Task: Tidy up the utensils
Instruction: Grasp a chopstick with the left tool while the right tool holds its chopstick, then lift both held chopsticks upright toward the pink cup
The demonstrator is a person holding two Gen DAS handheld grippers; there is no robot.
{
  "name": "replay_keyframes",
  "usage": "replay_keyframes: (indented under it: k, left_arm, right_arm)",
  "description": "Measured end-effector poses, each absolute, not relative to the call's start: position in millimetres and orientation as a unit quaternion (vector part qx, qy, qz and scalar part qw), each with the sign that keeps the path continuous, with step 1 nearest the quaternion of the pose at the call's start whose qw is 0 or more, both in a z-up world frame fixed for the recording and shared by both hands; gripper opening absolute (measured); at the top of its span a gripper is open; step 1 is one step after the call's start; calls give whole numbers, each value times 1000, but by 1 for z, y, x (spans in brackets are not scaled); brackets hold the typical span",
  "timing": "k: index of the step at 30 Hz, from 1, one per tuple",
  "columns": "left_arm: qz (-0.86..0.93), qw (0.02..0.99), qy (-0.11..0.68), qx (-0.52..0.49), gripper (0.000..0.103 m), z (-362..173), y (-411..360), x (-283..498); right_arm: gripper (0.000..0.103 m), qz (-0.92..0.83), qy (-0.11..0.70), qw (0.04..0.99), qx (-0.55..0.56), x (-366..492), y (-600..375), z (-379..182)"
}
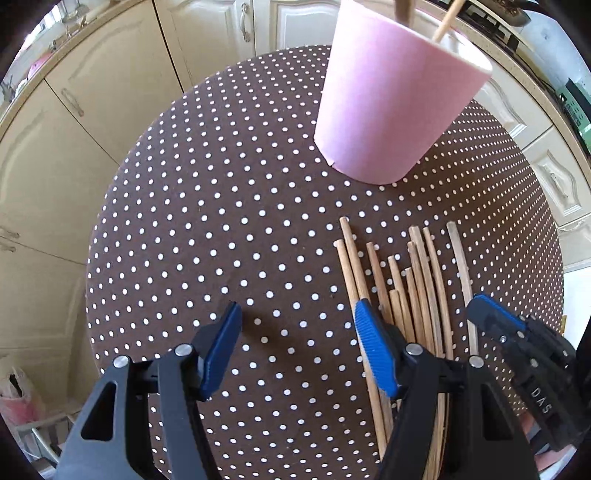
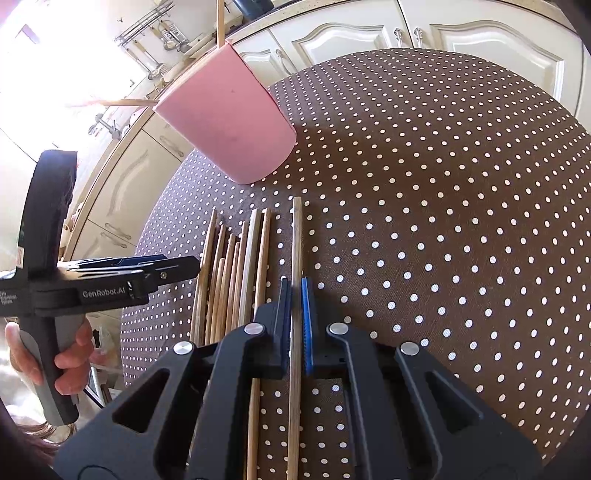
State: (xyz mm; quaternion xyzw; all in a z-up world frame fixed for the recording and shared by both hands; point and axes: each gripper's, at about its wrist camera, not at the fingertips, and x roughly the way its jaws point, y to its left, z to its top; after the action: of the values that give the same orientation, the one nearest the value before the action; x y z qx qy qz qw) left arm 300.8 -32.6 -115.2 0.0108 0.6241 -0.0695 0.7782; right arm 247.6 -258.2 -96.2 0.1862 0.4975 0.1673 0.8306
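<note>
One chopstick (image 2: 296,240) sat pinched in my right gripper (image 2: 295,291), just right of the loose pile (image 2: 232,266) on the dotted table (image 2: 443,221). Beyond them the pink cup (image 1: 395,103) held a few sticks (image 1: 447,18). My left gripper (image 1: 299,332) gaped wide, holding nothing.

Cup (image 1: 399,99) is standing upper right on the table (image 1: 221,221); chopsticks (image 1: 417,280) are lying below it, lower right.
</note>
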Motion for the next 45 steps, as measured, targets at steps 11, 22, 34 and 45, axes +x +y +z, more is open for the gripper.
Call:
replay_keyframes:
  k: [11, 22, 34, 45]
  left_arm:
    - [-108, 770, 629, -5, 63, -114, -34, 301]
    - [-82, 781, 618, 27, 63, -116, -34, 295]
    - [-71, 805, 586, 65, 61, -112, -50, 294]
    - [-108, 822, 552, 90, 6, -101, -59, 293]
  right_arm:
    - [6, 178, 489, 827, 213, 247, -267, -102]
    - [6, 168, 493, 830, 200, 250, -263, -99]
    - [6, 161, 492, 836, 182, 252, -256, -102]
    - [6, 125, 457, 867, 153, 233, -241, -103]
